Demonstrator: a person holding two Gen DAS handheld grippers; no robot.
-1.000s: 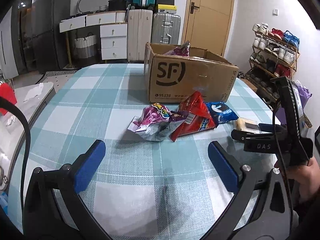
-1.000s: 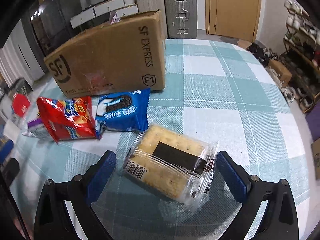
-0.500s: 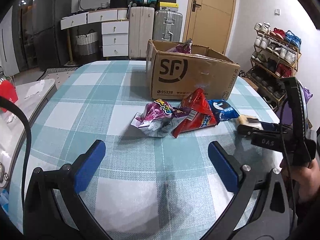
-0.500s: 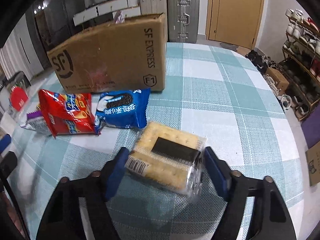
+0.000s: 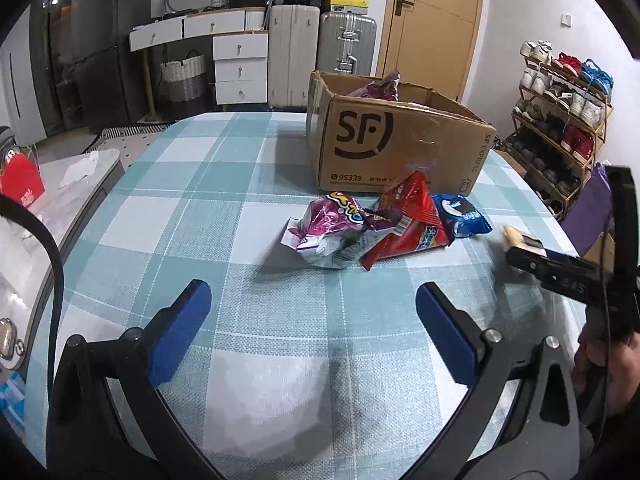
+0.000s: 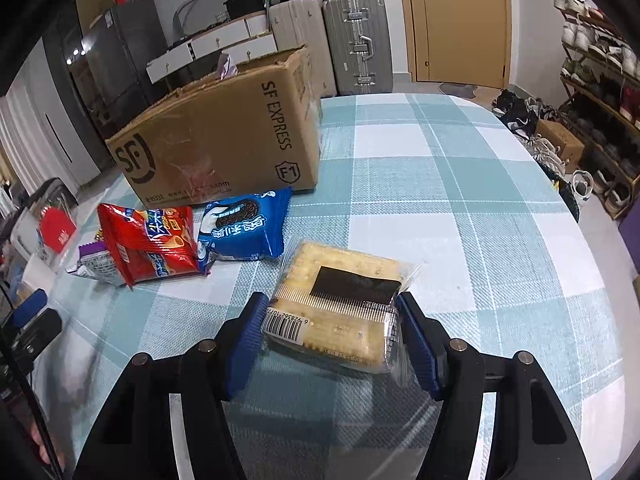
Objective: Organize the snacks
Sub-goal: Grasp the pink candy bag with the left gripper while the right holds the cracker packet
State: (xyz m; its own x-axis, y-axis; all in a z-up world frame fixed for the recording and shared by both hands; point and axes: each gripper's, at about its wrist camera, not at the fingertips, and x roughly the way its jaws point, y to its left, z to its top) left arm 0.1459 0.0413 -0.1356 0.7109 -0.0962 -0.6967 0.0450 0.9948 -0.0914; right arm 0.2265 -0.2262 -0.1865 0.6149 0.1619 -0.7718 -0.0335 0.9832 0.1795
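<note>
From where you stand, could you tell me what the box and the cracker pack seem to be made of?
The box looks like plain brown corrugated cardboard, matte: printed black lettering, scuffed face, ragged bent flaps. The cracker pack, pinched in the right gripper, looks like thin clear glossy plastic film: the crackers show through, and its edges crinkle and glint.

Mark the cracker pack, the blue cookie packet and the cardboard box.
cracker pack [image 6: 340, 300], right wrist view, on its dark label.
blue cookie packet [image 6: 244, 228], right wrist view, front face.
cardboard box [image 5: 400, 148], left wrist view, printed side wall.
</note>
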